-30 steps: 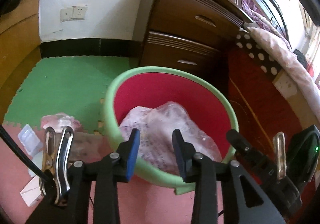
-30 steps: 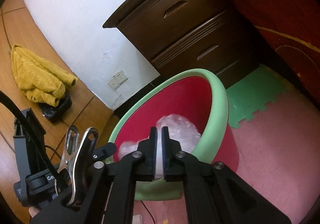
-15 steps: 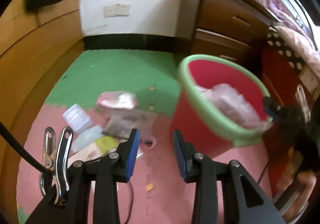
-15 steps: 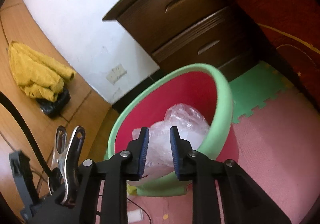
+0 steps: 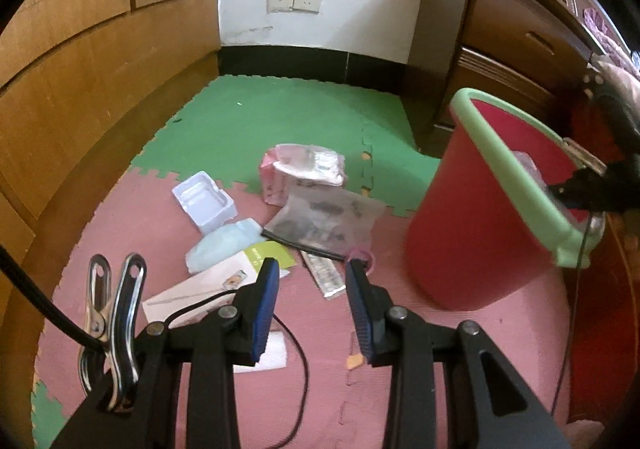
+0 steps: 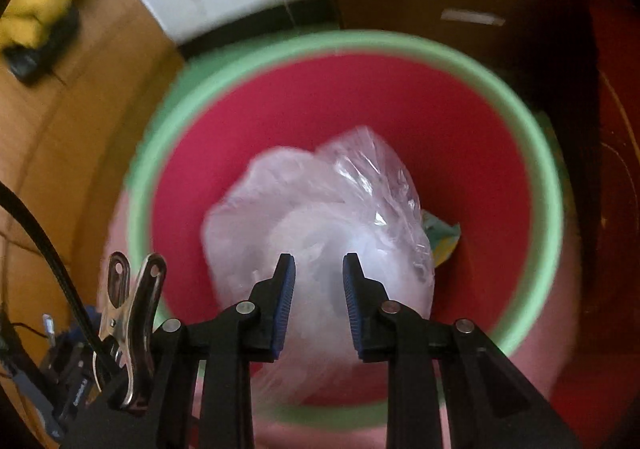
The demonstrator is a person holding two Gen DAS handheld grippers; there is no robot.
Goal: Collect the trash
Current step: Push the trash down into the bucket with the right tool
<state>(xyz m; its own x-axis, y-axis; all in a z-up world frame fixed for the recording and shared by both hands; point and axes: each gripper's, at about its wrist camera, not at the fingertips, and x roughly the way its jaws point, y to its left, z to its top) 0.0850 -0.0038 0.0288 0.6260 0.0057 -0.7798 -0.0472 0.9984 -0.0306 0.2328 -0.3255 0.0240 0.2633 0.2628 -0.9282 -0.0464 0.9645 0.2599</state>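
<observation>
Left claw (image 5: 311, 305): jaws standing wide apart, gripping nothing; showing at bottom centre of the left view, hanging above the pink mat (image 5: 440, 361).
Right claw (image 6: 319, 299): jaws standing apart, gripping nothing; pointing down into the bin (image 6: 554, 185) from bottom centre of the right view. The right view is blurring, so fine detail is not readable.
Bin: red with a green rim; sitting at the right of the left view (image 5: 472, 233), well to the right of the left claw, beside the dresser (image 5: 508, 37).
Bag (image 6: 320, 217): clear, crumpled plastic, lying inside the bin, filling the middle of the right view directly beyond the right claw's tips. Whether the pads are touching it cannot be told.
Floor trash: lying in a loose cluster at the centre of the left view, just above and left of the left claw's tips.
Tray (image 5: 203, 201): white plastic, sitting at the cluster's left edge.
Pink pack (image 5: 300, 171): sitting at the cluster's top, on the seam between the pink mat and green mat (image 5: 280, 117).
Pouch (image 5: 324, 219): translucent, lying below the pink pack, just above the claw's right pad.
Blue wrapper (image 5: 224, 245): lying below the tray.
Card (image 5: 208, 289): white with a green corner, lying just left of the claw's left pad.
Cable (image 5: 302, 365): black, trailing across the pink mat between the left claw's arms.
</observation>
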